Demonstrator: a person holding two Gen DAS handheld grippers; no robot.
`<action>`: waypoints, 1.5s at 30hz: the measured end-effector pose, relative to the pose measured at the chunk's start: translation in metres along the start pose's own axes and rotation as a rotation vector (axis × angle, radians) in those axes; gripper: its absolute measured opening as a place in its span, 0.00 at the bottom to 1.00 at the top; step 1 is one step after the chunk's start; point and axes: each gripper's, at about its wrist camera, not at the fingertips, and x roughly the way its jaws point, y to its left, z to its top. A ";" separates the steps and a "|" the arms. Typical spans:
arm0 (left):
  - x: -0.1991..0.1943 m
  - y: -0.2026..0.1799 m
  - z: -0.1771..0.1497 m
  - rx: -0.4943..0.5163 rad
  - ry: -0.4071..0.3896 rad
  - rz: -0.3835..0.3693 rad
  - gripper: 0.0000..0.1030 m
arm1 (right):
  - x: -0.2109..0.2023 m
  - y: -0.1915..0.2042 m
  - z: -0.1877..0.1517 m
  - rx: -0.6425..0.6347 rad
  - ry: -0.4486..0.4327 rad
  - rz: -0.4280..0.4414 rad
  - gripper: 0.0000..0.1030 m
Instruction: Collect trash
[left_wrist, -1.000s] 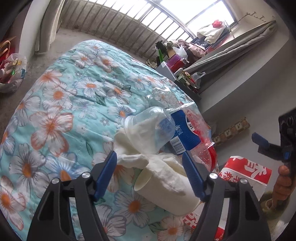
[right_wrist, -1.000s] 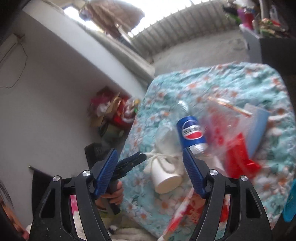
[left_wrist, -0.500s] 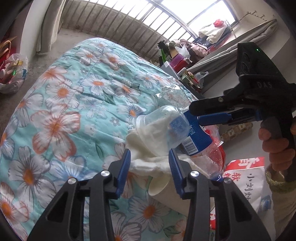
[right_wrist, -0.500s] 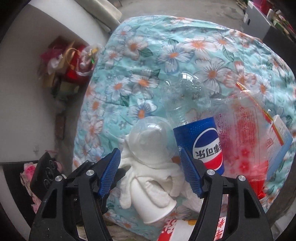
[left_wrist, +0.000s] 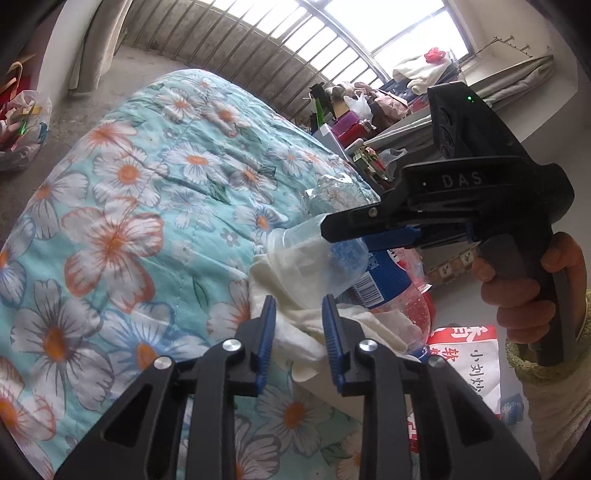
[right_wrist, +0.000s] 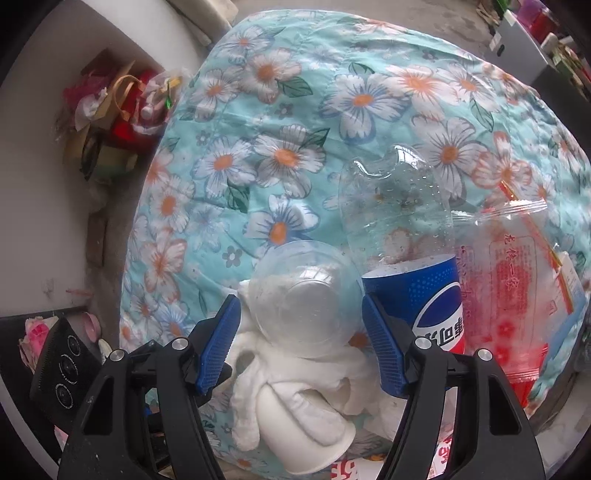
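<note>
Right wrist view: the right hand-held gripper (right_wrist: 301, 341) straddles the clear cup (right_wrist: 304, 295), spread wide; closing hard could crush or squirt it away.

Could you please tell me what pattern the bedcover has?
The bedcover is light blue with white and orange flowers, clearest in the left wrist view.

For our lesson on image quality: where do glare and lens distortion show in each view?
Left wrist view: window blown out white; floral quilt bulges from fisheye. Right wrist view: even light, highlights on clear plastic cup; dark vignette in corners.
</note>
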 end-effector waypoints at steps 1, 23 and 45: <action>-0.001 0.000 0.000 0.003 -0.005 -0.001 0.15 | 0.000 0.002 -0.001 -0.010 -0.001 -0.011 0.64; -0.010 0.024 -0.010 -0.182 0.062 -0.148 0.44 | -0.047 0.007 -0.023 -0.102 -0.172 -0.031 0.58; -0.035 -0.012 0.008 -0.151 -0.049 -0.191 0.00 | -0.141 -0.050 -0.116 0.062 -0.517 0.245 0.58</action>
